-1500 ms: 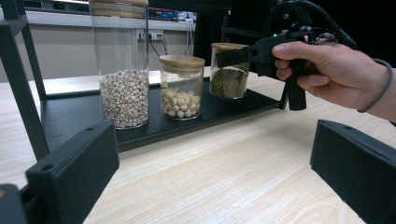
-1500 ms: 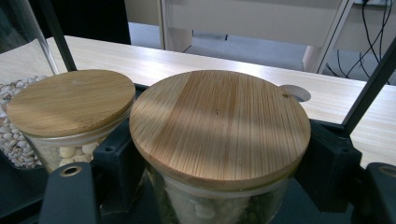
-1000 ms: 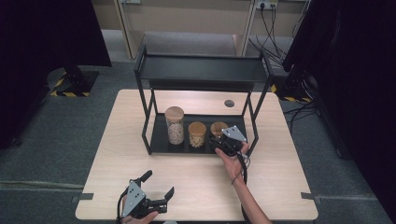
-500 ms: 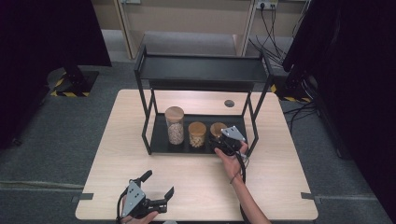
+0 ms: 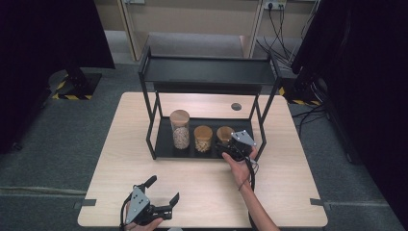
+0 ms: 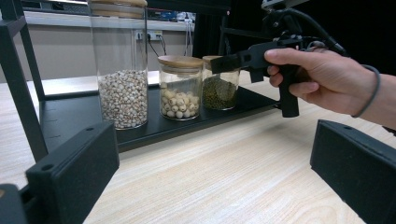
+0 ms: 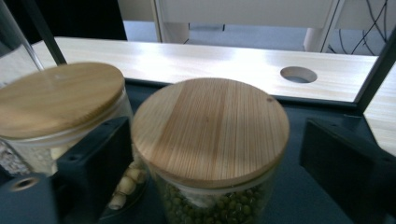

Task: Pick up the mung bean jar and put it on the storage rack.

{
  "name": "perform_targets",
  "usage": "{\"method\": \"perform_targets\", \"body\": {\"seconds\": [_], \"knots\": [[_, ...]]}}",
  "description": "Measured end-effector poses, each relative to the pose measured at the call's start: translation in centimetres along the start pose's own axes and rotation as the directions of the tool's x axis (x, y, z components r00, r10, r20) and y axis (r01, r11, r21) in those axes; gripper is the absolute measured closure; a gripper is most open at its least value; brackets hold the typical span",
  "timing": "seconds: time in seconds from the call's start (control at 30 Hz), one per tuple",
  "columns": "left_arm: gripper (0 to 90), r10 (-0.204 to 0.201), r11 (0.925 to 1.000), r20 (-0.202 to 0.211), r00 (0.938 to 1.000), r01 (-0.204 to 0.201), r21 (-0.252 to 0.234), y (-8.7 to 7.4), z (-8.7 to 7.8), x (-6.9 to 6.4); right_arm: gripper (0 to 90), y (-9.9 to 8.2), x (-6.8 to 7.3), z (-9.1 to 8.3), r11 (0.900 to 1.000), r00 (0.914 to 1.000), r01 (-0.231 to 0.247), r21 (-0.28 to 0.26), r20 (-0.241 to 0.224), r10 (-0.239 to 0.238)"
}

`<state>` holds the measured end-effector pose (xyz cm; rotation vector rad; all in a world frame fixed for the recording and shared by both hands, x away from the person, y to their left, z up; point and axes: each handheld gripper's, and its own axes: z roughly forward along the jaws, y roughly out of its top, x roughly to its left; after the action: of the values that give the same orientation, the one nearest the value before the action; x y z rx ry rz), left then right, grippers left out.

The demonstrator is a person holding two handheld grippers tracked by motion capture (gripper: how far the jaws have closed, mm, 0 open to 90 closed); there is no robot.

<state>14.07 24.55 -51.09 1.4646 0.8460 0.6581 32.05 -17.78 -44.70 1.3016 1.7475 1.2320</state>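
Three glass jars with wooden lids stand in a row on the black rack's lower shelf [image 5: 163, 140]: a tall one with pale grains [image 5: 180, 129], a short one with white seeds [image 5: 203, 138], and a short one with green beans [image 5: 224, 133]. My right gripper [image 5: 226, 146] is at the green-bean jar [image 7: 210, 130]. Its jaws have just been opening and stand on either side of the jar, with a gap at the right jaw. My left gripper [image 5: 163, 190] rests open near the table's front edge with nothing between its jaws [image 6: 210, 158].
The black two-level rack [image 5: 207, 72] stands mid-table, its posts flanking the jars. A round cable hole [image 5: 235, 106] lies behind it. The white-seed jar [image 7: 56, 98] stands close beside my right gripper's left jaw. Bare wooden tabletop [image 5: 202, 187] lies between the rack and my left gripper.
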Motion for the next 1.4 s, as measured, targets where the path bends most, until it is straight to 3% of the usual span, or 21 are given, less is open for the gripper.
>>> {"method": "perform_targets", "body": {"seconds": [0.1, 0.33, 0.7, 1.4], "knots": [[0.7, 0.000, 1.0000, 0.000, 1.0000, 0.000, 0.000, 0.0, 0.0, 0.0, 4.1, 0.0, 0.3, -0.7, 0.9996, 0.9997, 0.023, -0.015, 0.005, -0.023], [0.7, -0.001, 1.0000, 0.000, 1.0000, 0.001, 0.001, 0.0, 0.0, 0.0, 2.3, 0.0, 0.0, -2.1, 0.9996, 0.9999, 0.012, -0.027, 0.002, -0.012], [0.7, 0.000, 1.0000, 0.000, 1.0000, 0.000, 0.002, 0.0, 0.0, 0.0, 2.1, -0.4, -0.3, -4.3, 0.9978, 0.9986, 0.015, -0.064, -0.050, -0.018], [0.7, 0.003, 1.0000, 0.001, 1.0000, -0.003, 0.007, 0.0, 0.1, 0.0, 2.4, -1.9, -0.5, -7.1, 0.9961, 0.9907, 0.018, -0.087, -0.133, -0.029]]}}
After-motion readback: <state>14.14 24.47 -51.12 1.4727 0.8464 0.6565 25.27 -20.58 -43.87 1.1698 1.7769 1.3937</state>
